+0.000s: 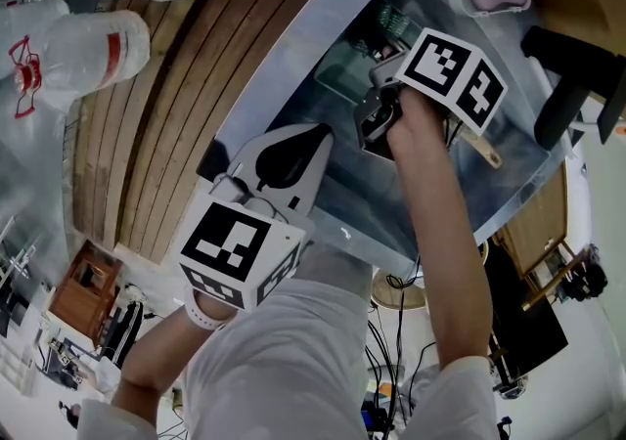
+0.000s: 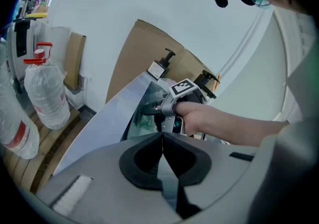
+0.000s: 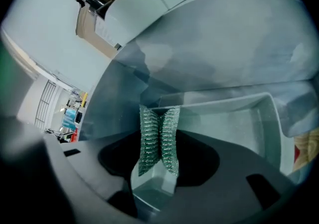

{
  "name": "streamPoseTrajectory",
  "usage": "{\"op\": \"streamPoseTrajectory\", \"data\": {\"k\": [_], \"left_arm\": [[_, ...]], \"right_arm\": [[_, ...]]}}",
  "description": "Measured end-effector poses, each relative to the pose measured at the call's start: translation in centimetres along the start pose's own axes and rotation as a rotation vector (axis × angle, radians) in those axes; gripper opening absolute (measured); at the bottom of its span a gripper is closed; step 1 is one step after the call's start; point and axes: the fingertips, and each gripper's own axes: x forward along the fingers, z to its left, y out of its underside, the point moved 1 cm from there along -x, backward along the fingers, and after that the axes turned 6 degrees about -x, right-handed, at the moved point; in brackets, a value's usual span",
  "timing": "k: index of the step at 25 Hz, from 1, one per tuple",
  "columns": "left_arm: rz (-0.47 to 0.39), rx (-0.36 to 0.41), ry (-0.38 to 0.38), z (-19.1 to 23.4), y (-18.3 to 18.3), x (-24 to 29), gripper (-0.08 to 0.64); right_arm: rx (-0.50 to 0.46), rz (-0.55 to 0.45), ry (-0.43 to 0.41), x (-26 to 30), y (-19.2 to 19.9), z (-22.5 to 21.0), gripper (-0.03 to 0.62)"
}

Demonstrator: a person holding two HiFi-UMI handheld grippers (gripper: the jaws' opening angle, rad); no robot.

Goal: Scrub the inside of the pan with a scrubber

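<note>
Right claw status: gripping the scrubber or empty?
Shut on it. In the right gripper view the right claw pinches the silvery-green mesh scrubber, folded between its jaws, with the rectangular metal pan beyond.

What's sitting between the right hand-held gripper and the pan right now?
The green mesh scrubber, pinched in the right hand-held gripper's jaws, with the pan behind it; the right gripper view shows it.

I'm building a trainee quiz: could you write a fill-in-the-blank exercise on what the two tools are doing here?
1. The right tool is shut on a green mesh ____.
2. The left tool is shut and holds ____.
3. The pan in front of the right tool has a ____ outline.

Missing words: scrubber; nothing; rectangular.
</note>
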Motion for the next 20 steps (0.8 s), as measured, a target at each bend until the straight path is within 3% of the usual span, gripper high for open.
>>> {"op": "streamPoseTrajectory", "data": {"k": [11,20], "left_arm": [[-0.011,0.006,0.000,-0.1,-0.1,-0.4,0.006],[-0.009,0.019,0.006,-0.9,0.2,-0.8,0.006]], "right_arm": [[-0.204,-0.042,-0.055,-0.7,0.1,1.5,0.166],[-0.272,-0.034,-0.088,-1.5,3.8,2.2,0.166]]}}
